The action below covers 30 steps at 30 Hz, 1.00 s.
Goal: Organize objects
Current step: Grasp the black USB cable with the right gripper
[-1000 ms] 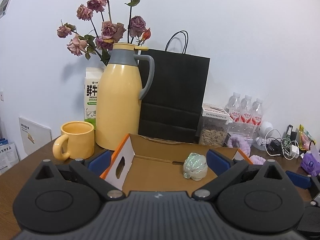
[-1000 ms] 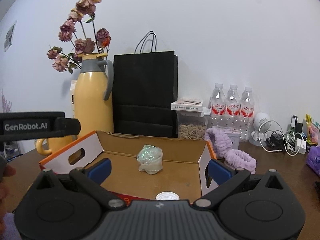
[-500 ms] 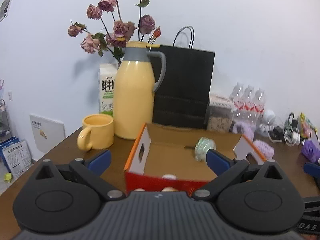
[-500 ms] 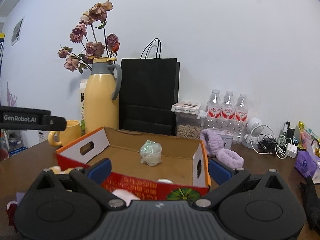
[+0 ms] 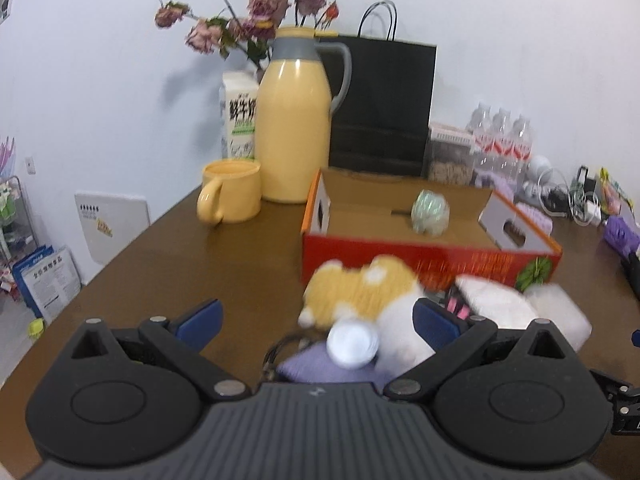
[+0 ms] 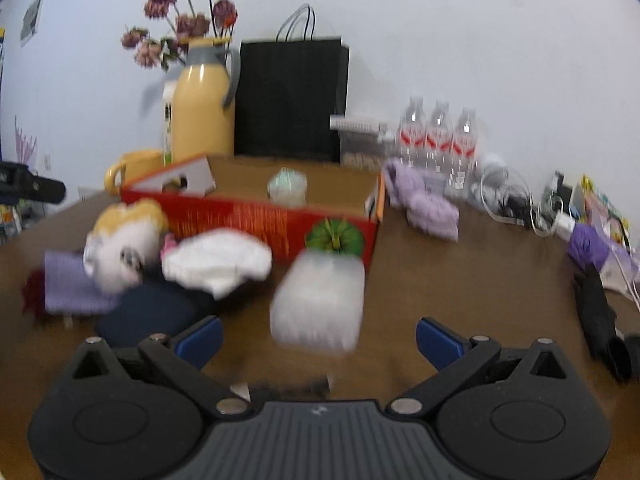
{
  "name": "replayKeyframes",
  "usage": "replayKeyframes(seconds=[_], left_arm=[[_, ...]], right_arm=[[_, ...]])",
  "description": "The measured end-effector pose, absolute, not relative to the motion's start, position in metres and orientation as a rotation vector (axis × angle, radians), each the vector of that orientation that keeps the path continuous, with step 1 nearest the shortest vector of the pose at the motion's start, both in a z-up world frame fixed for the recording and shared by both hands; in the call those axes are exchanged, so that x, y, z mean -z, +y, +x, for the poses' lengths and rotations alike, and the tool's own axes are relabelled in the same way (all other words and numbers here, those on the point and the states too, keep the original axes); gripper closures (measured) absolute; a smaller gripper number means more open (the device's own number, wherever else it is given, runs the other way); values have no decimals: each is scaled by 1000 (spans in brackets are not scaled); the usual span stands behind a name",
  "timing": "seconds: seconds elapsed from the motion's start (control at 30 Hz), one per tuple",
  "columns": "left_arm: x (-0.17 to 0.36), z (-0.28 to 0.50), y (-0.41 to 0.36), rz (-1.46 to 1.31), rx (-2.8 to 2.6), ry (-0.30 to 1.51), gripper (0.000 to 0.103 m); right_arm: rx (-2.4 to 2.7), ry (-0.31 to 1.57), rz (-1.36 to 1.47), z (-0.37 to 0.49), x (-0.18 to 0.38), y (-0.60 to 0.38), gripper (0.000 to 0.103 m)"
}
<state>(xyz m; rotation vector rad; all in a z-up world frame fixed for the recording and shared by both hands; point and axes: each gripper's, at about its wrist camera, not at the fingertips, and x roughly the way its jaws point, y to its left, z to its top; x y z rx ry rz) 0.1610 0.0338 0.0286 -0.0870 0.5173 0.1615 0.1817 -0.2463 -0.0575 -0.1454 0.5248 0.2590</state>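
Before red box (image 6: 256, 220), plush toy (image 5: 360, 292), white packet (image 6: 320, 300) (blurred), both grippers spread.

One open red cardboard box (image 5: 424, 258) sits mid-frame, with one pale green crumpled wad (image 5: 430, 213) inside. Upper middle: one yellow thermos jug (image 5: 294, 128), one yellow mug (image 5: 232, 191), one white milk carton (image 5: 239, 116), one black paper bag (image 5: 384, 104). Three clear water bottles (image 6: 438, 136) stand at right. Low in frame, one yellow-and-white plush toy (image 5: 360, 292), one white foam block (image 6: 320, 300) and one white cloth (image 6: 218, 260).
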Motion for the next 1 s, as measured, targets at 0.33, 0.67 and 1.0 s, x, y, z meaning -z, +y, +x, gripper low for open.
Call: replayKeyframes(seconds=[0.33,0.67,1.0], left_arm=[[-11,133,50,-132,-165,564,0],[-6,129,59,-159,-170,575,0],[0,128,65,-172,-174,588,0]], right_arm=[[-257,615,-119,179,81,-252,0],[-304,650,-70,195,84,-240,0],[-367,633,-100,195,83,-235,36]])
